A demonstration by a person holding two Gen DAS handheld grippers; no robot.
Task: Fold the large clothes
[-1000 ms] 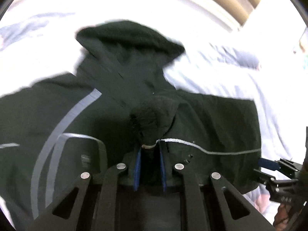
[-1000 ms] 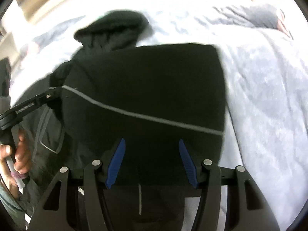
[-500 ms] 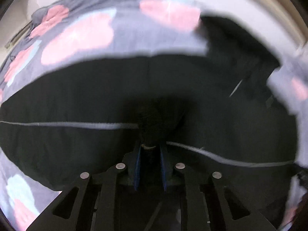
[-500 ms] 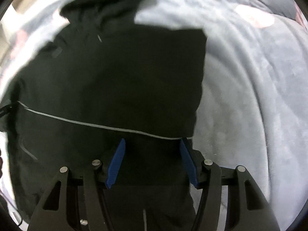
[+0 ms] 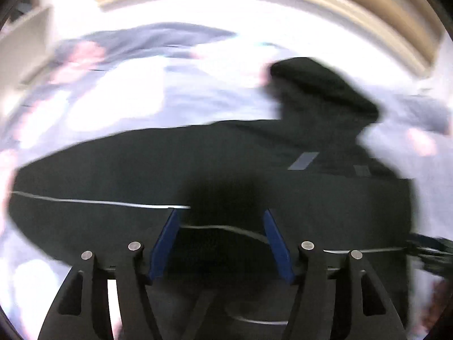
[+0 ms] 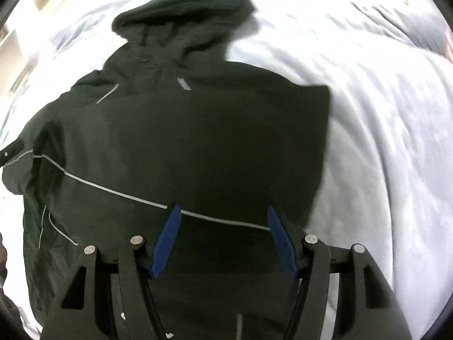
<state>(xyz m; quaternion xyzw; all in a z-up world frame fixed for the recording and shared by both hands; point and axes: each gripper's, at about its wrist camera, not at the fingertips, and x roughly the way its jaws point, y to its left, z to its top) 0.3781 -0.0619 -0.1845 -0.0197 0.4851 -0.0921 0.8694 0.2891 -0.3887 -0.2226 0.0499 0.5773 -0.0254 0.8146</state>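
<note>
A black hooded jacket [image 6: 198,130] with thin grey piping lies spread on the bed, its hood [image 6: 184,14] at the far end. My right gripper [image 6: 223,221] hovers over the jacket's near part. Its jaws are opening, with flat fabric lying under the gap and the blue pads [image 6: 170,226] not pressing on it. In the blurred left wrist view the same jacket [image 5: 254,164] fills the middle and its hood [image 5: 320,85] lies at the upper right. My left gripper [image 5: 220,226] is opening; a dark bunch of fabric sits just beyond its tips, free of the pads.
A pale grey-blue blanket [image 6: 382,113] with pink patches [image 5: 82,56] covers the bed around the jacket. A wooden bed frame [image 5: 283,2] curves along the far side. The right gripper's dark frame [image 5: 430,252] shows at the right edge of the left wrist view.
My left gripper was shut on a bunch of black fabric and has now opened and let it go, swinging sideways. The right gripper has sunk closer to the jacket, its jaws slightly wider.
</note>
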